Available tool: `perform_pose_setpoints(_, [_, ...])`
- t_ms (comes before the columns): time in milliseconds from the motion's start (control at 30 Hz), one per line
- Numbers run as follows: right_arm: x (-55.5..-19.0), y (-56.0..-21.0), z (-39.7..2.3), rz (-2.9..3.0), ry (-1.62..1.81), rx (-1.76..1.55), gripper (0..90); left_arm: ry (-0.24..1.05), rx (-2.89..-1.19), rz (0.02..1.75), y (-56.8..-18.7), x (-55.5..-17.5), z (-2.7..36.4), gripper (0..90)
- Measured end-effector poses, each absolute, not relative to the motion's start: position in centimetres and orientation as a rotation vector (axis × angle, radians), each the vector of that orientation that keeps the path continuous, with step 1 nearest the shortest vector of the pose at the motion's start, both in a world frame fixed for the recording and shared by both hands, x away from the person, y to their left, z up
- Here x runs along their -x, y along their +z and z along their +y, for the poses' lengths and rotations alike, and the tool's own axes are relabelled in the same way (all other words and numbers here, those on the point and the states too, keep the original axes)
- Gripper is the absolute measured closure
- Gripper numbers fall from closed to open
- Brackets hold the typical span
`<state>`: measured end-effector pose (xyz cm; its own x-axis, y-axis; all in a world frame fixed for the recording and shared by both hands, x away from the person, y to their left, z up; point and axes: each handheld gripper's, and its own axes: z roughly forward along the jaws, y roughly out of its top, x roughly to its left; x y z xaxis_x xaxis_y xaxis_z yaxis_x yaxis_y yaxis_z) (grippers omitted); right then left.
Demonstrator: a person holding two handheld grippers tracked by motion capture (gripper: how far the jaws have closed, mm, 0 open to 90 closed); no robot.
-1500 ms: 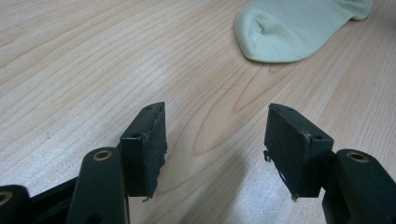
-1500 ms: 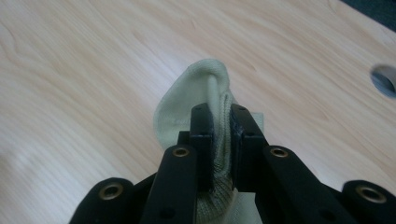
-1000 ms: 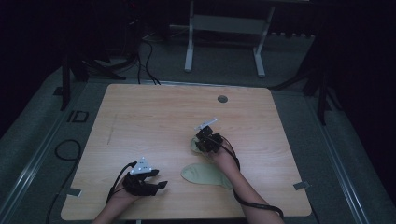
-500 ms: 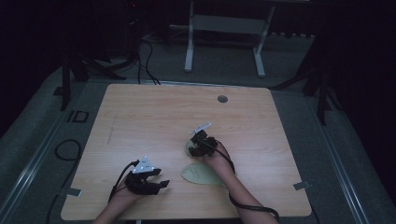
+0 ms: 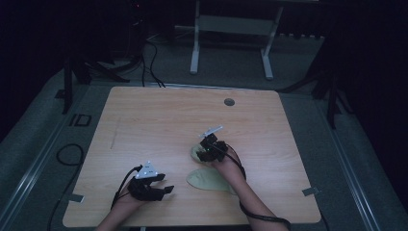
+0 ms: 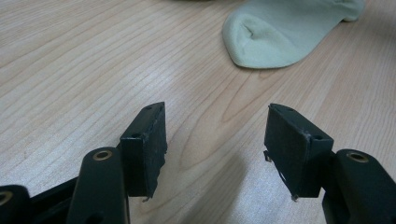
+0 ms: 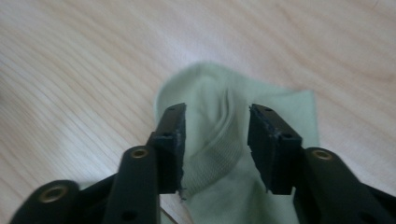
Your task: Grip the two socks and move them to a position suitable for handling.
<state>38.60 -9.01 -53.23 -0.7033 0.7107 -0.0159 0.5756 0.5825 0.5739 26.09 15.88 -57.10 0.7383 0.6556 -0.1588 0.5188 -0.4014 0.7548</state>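
Right claw point(image 5: 206, 150) moved nearer; two socks point(image 5: 210, 179).

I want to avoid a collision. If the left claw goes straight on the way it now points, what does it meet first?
Probably the toe of the pale green sock. The left claw is open over bare table, and the sock lies ahead, slightly to the right of its line, so it might pass just beside it.
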Motion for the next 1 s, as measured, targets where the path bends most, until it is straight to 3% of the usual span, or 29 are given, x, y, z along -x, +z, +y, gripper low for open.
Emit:
perform_pose_setpoints(200, [-38.6, -54.5, -9.0, 2.559, 0.746, -1.084, 77.9, 0.206, -2.09, 0.884, -57.1, -26.1, 15.9, 38.7])
perform_pose_setpoints(267, [-38.7, -54.5, -9.2, 2.558, 0.753, -1.096, 80.2, 0.205, -2.091, 0.884, -57.1, -26.1, 15.9, 38.7])
perform_pose_setpoints(700, [-39.2, -52.4, -10.9, 2.521, 0.859, -1.158, 80.4, 0.206, -2.095, 0.879, -57.1, -26.1, 15.8, 38.7])
perform_pose_setpoints(800, [-39.4, -52.6, -11.3, 2.534, 0.869, -1.18, 77.1, 0.206, -2.094, 0.881, -57.2, -26.1, 15.8, 38.7])
perform_pose_setpoints(1000, [-39.7, -53.4, -11.6, 2.526, 0.832, -1.194, 82.7, 0.206, -2.092, 0.881, -57.1, -26.1, 15.8, 38.7])
